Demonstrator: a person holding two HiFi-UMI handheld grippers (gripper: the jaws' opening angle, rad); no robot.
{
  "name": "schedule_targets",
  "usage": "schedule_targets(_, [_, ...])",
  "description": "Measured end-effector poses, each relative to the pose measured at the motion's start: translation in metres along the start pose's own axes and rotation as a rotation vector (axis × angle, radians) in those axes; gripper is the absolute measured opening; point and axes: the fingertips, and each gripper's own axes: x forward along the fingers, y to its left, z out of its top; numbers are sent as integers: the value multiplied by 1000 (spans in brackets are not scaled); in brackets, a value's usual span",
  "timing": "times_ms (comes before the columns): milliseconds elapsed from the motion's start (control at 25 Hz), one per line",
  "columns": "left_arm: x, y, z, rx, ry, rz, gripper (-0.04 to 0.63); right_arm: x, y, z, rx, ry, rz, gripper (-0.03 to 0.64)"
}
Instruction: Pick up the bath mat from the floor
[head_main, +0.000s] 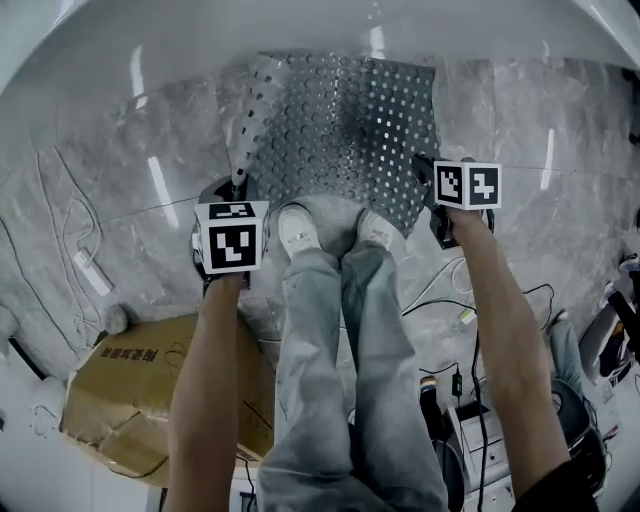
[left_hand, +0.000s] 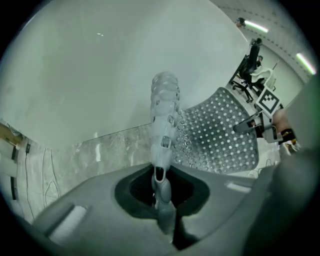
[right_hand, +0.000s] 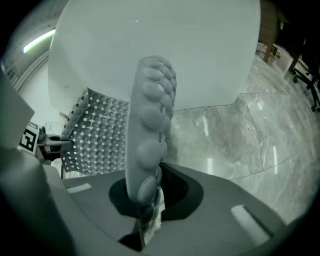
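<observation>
Head view: grey perforated rubber bath mat (head_main: 340, 130) strung crosswise between left gripper (head_main: 237, 186) and right gripper (head_main: 427, 172), draping forward. Clamped tight on one near corner each.

The bath mat (head_main: 340, 130) seems soft, bumpy, perforated rubber; the floor (head_main: 90, 180) is glossy marble-like stone.

The grey perforated rubber bath mat (left_hand: 162, 117) blurs near the left gripper view's lens, and the brown cardboard box's (head_main: 130, 400) print is illegible.
</observation>
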Motion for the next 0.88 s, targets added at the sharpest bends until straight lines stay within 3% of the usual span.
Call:
schedule_targets(240, [-56, -5, -3, -1, -23, 18, 23, -45, 17, -6, 1, -23, -5, 20])
schedule_targets(520, [-119, -23, 13, 105, -91, 70, 23, -103, 37, -6, -6, -80, -26, 20])
schedule_targets(880, [-243, -39, 51, 79, -175, 88, 23, -224, 68, 19, -11, -174, -35, 20])
